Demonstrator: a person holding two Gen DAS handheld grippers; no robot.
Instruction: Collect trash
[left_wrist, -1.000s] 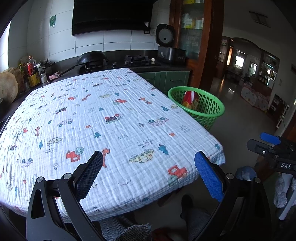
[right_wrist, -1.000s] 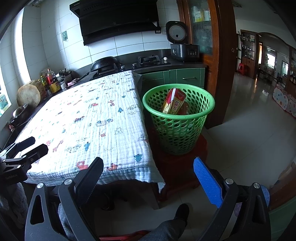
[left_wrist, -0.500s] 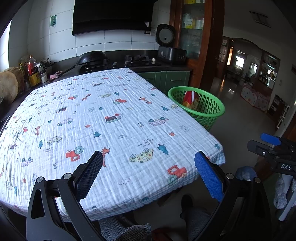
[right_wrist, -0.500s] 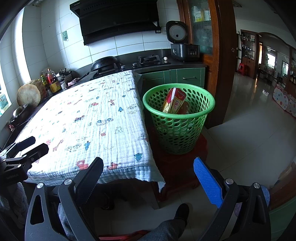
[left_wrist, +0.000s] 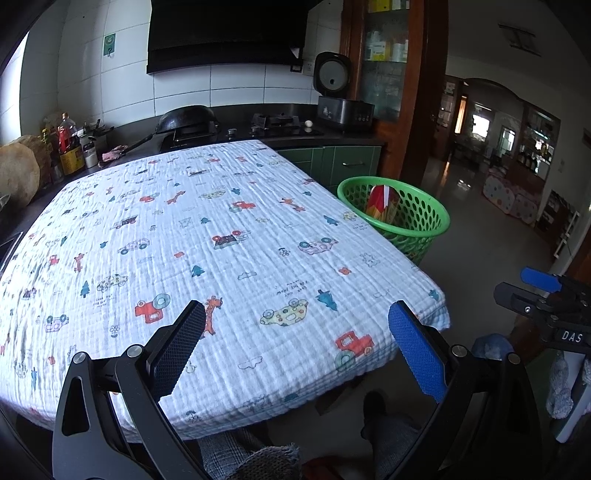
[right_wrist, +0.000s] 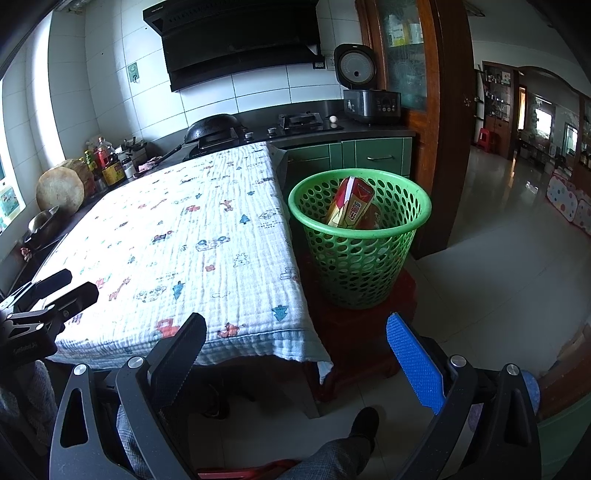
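A green perforated basket (right_wrist: 384, 258) stands on a low red stool (right_wrist: 362, 332) just right of the table; in the left wrist view the basket (left_wrist: 428, 225) shows past the table's right edge. A red and gold carton (right_wrist: 351, 206) leans inside it, also visible as the carton (left_wrist: 380, 201). My left gripper (left_wrist: 299, 343) hangs open over the near edge of the patterned tablecloth (left_wrist: 207, 236), holding nothing. My right gripper (right_wrist: 299, 354) is open and empty, low in front of the table's near right corner, well short of the basket.
The tablecloth (right_wrist: 192, 236) shows only its printed pattern. Behind the table runs a dark counter with a wok (left_wrist: 188, 118), bottles (left_wrist: 68, 147) and a rice cooker (right_wrist: 365, 92). A person's legs and shoe (right_wrist: 364, 424) are below. Tiled floor (right_wrist: 498, 280) stretches right.
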